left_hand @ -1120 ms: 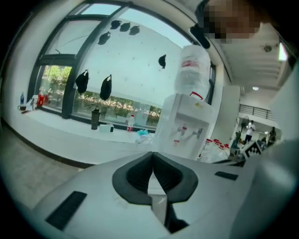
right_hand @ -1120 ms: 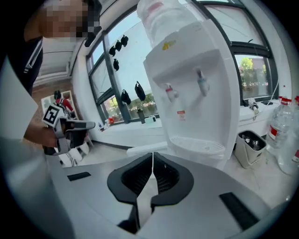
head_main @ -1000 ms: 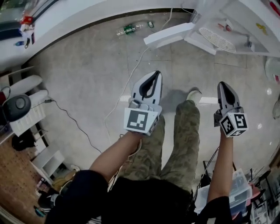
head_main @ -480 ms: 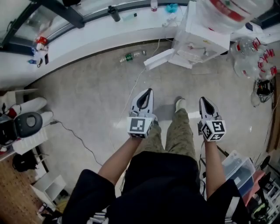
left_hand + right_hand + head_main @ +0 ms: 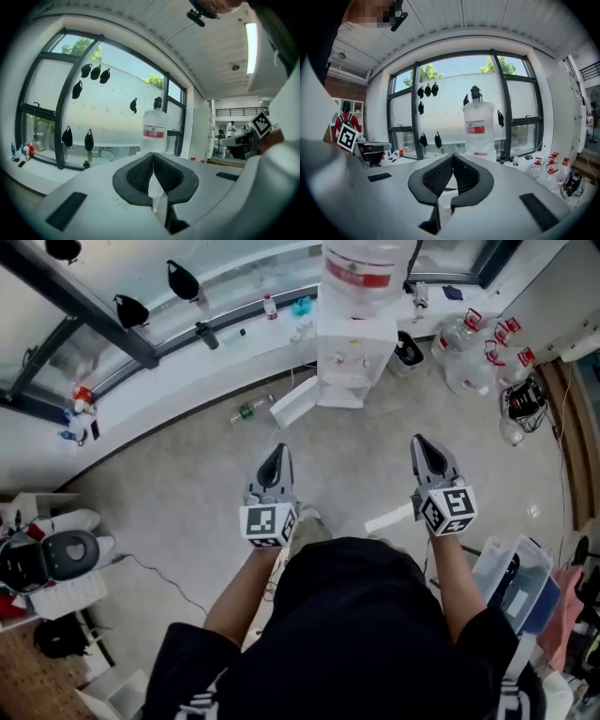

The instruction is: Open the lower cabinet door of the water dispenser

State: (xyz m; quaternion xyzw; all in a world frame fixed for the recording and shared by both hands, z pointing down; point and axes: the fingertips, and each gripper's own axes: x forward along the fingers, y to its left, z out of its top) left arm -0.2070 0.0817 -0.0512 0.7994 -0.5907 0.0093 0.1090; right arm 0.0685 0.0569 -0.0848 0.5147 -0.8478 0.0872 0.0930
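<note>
Water dispenser (image 5: pixel 354 343) is standing with lower cabinet door (image 5: pixel 293 401) swung open. Left gripper (image 5: pixel 277 454) and right gripper (image 5: pixel 421 446) are hovering well away, fingers pressing together, empty.

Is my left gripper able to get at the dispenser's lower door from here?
Probably not: the left gripper hangs well short of the lower door, with bare floor between. Nothing blocks it; stepping closer should do.

Grey tiled floor (image 5: pixel 187 484) below a curved, dark-framed window (image 5: pixel 445 122).
</note>
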